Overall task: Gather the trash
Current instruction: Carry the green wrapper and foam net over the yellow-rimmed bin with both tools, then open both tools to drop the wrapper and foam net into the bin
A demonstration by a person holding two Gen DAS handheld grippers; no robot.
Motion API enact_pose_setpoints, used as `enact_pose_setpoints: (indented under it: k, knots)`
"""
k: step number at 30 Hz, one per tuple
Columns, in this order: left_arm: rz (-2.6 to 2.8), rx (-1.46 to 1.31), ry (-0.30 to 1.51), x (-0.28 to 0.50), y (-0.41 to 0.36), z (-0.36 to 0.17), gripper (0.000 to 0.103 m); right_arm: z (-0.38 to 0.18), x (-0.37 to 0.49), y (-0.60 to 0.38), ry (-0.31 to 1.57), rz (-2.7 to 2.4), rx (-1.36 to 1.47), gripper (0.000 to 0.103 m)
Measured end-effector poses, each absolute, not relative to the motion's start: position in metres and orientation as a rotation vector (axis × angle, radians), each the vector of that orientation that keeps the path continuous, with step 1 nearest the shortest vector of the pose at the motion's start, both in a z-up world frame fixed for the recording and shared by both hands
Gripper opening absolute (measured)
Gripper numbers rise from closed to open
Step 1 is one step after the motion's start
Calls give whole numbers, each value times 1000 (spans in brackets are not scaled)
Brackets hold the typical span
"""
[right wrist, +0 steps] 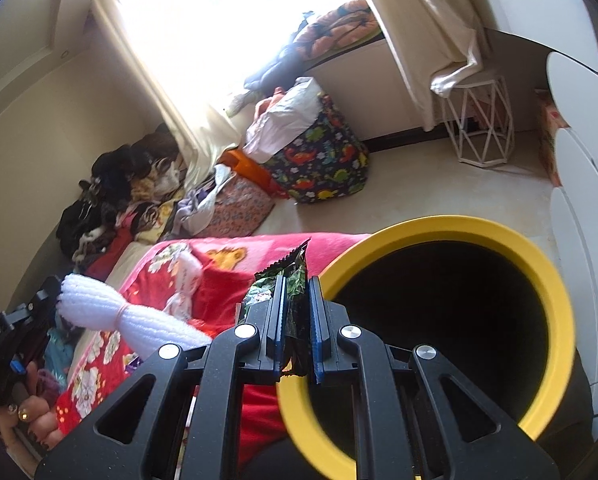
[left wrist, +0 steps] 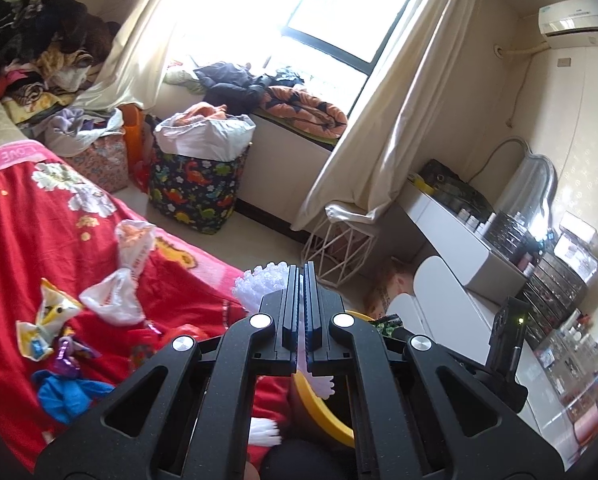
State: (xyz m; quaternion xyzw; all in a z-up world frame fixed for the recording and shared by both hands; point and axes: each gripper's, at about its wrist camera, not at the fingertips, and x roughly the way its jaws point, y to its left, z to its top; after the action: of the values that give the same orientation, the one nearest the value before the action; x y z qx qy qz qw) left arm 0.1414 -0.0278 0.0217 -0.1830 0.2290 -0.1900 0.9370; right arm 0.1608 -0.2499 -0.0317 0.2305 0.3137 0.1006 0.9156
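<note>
My left gripper (left wrist: 302, 270) is shut on a white foam net sleeve (left wrist: 261, 284), held above the edge of the red bed; the sleeve also shows in the right wrist view (right wrist: 99, 304). My right gripper (right wrist: 297, 280) is shut on a dark green snack wrapper (right wrist: 293, 280) at the left rim of the yellow-rimmed black trash bin (right wrist: 531, 248). The bin's rim also shows under my left gripper (left wrist: 323, 408). On the red blanket (left wrist: 27, 248) lie a white plastic bag (left wrist: 127, 268), a yellow and white wrapper (left wrist: 45, 320), a purple wrapper (left wrist: 69, 356) and a blue wrapper (left wrist: 65, 396).
A dinosaur-print basket (left wrist: 195, 188) stuffed with bags stands on the floor by the window seat. A white wire stool (left wrist: 339, 248) stands under the curtain. A white dressing table (left wrist: 459, 240) with cosmetics is on the right. Clothes (left wrist: 39, 40) are piled at the bed's head.
</note>
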Motion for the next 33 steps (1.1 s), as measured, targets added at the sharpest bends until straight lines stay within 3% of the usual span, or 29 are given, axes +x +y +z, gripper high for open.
enact_pose_setpoints:
  k: [33]
  knots:
    - [-561,-253,604,160,-149,-25,1,-60,152,-343,689,46,551,13]
